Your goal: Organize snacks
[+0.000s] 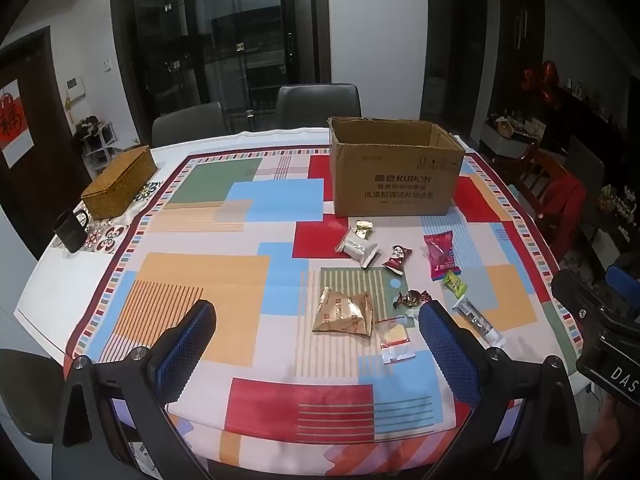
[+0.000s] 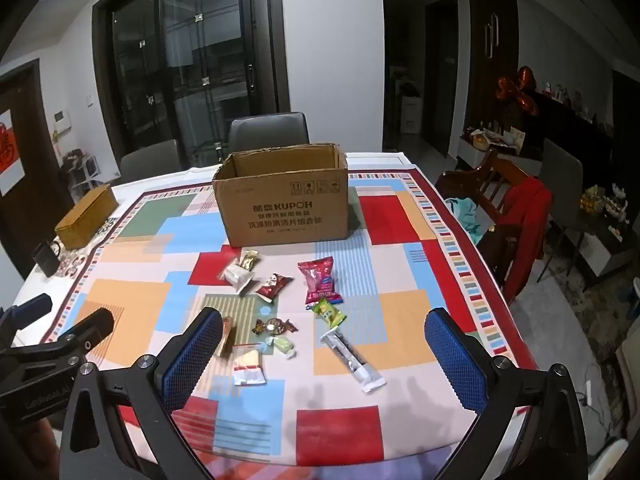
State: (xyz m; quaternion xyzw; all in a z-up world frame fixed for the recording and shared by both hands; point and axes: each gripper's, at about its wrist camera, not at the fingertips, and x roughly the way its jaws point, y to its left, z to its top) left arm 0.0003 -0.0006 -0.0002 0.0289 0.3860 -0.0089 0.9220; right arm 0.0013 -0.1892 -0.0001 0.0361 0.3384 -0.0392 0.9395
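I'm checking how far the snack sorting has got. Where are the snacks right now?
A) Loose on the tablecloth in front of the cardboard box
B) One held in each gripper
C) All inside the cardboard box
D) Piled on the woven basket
A: the wrapped snacks, such as the pink packet, lie on the tablecloth in front of the cardboard box, and the left gripper and right gripper are open and hold nothing.

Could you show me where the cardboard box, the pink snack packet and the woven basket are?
cardboard box (image 2: 286, 216): right wrist view, on its printed front wall.
pink snack packet (image 2: 319, 280): right wrist view, middle of the wrapper.
woven basket (image 1: 120, 182): left wrist view, on its lid.
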